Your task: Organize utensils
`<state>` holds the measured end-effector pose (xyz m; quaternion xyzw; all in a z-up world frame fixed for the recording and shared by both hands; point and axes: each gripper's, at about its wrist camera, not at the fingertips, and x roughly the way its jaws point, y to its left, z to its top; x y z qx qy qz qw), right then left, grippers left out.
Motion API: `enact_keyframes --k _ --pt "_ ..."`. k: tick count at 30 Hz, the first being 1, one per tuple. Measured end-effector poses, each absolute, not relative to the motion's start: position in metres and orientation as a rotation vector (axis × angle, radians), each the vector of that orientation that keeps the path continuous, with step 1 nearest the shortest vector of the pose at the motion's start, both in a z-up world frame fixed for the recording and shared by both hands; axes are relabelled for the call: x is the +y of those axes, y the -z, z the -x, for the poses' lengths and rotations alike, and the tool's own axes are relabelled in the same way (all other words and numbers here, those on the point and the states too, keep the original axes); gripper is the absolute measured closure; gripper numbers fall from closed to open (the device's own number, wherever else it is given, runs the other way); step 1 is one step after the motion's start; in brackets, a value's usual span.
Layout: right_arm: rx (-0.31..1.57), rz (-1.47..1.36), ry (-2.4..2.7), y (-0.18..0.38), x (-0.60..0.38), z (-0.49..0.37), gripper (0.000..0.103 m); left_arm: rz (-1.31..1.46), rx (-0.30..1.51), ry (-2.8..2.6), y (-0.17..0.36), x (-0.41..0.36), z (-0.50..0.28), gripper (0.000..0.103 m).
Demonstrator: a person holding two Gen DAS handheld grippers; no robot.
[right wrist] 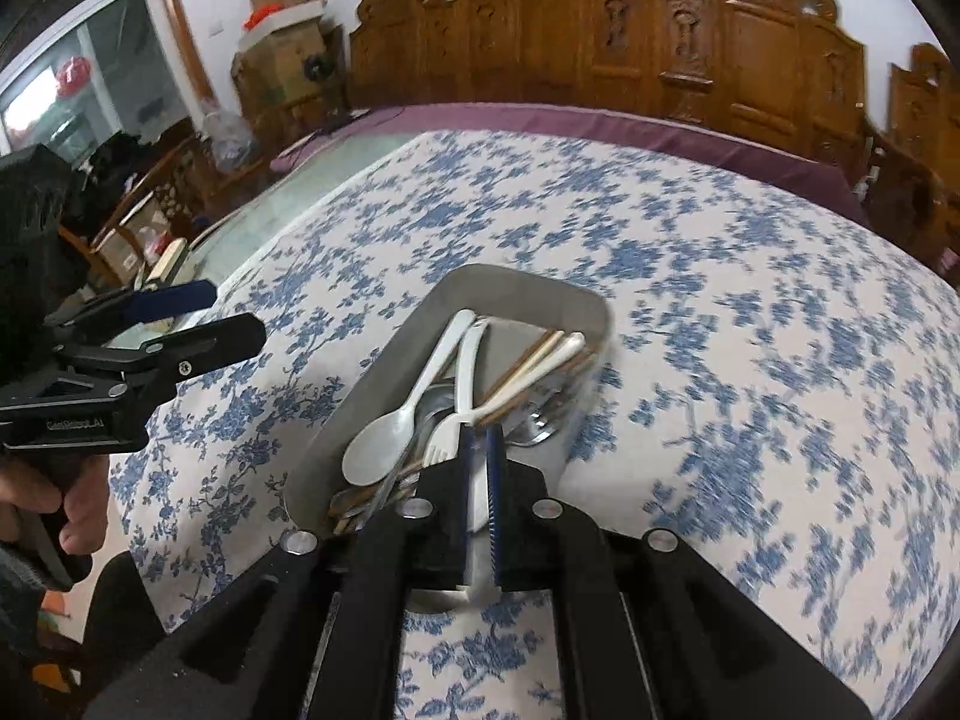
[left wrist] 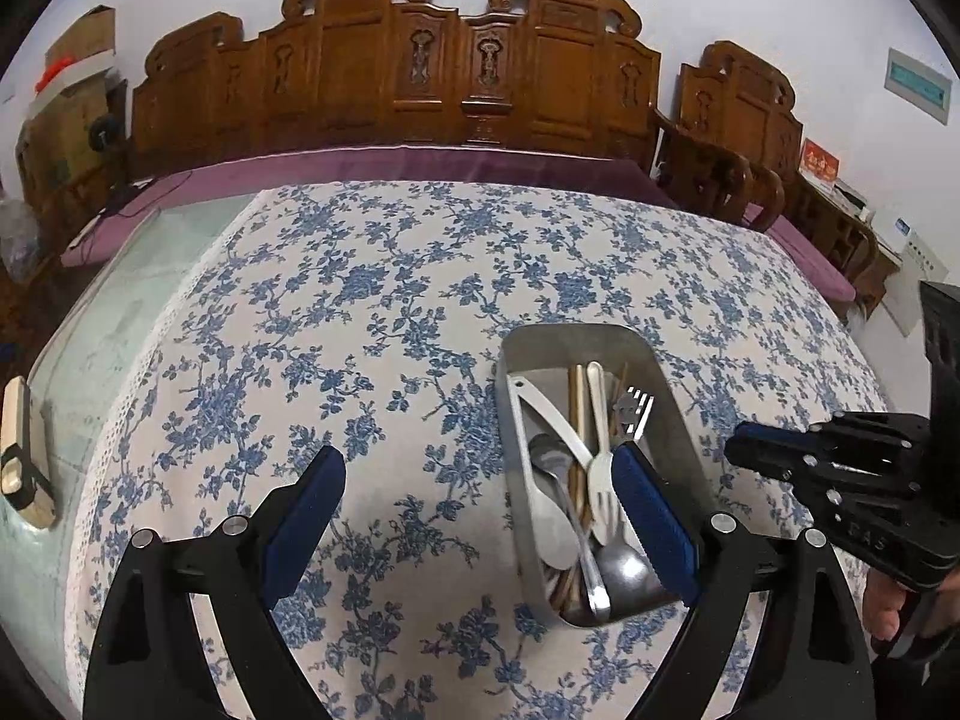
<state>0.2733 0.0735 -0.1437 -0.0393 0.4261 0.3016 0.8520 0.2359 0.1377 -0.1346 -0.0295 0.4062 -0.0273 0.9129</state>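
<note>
1. A heap of utensils (right wrist: 456, 396) is seen inside a grey metal tray (right wrist: 384, 360) resting on the flowered tablecloth (right wrist: 720, 300): a white plastic spoon (right wrist: 384, 438), a white plastic fork (right wrist: 447, 429), wooden chopsticks (right wrist: 528, 360) and metal spoons (left wrist: 624, 564), all crossed over one another.
2. The plastic pieces are judged light, stiff and smooth, so slipping is likely; a grip across the flat of a handle near its middle is advised. The metal pieces are judged heavier and slicker, and their handles are partly buried.
3. The chopsticks are judged thin and prone to rolling; they would best be taken as a pair near one end.
4. The right gripper (right wrist: 478, 480) is held low over the near end of the tray, its jaws drawn nearly together with a white handle seen between them; whether that handle is truly pinched cannot be told.
5. The left gripper (left wrist: 480, 516) is spread wide and holds nothing, its right finger (left wrist: 654, 522) showing over the tray's near side.
6. A carved wooden bench (left wrist: 420, 72) stands beyond the table.
</note>
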Motion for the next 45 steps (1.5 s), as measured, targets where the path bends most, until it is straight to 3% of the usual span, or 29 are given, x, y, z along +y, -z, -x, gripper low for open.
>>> enact_keyframes --k 3,9,12,25,45 --pt "0.838 0.071 -0.593 0.129 0.056 -0.258 0.048 0.070 0.826 0.061 0.128 0.131 -0.227 0.014" --pt "0.777 0.054 -0.525 0.110 0.025 -0.233 0.012 0.065 0.794 0.067 0.111 0.110 -0.207 0.011" --pt "0.764 0.030 -0.516 0.105 0.008 -0.221 0.004 0.061 0.777 0.072 0.101 0.099 -0.196 0.008" --pt "0.706 -0.014 -0.406 0.086 -0.059 -0.153 0.003 0.038 0.719 0.063 0.072 0.052 -0.130 0.008" --pt "0.511 -0.043 -0.308 0.009 -0.109 -0.073 0.003 -0.020 0.585 0.050 0.007 0.007 -0.057 0.008"
